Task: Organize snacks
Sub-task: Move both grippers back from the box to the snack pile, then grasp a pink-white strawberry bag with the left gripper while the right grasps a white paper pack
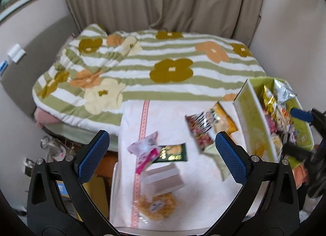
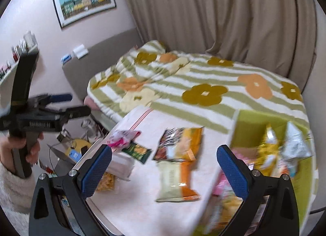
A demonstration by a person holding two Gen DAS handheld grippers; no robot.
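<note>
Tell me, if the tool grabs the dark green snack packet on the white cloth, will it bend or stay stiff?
The dark green packet looks thin and flat, so it would probably flop and feel light. Its wrapper seems glossy, so it may slip between the pads. It lies partly under a pink packet, which might shift too.

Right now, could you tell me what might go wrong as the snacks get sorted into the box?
1. The green box already looks full; added packets may spill.
2. The bag of fried snacks lies near the table's front edge and could slide off.
3. Both frames are blurred, so the open left claw could miss its grasp.
</note>
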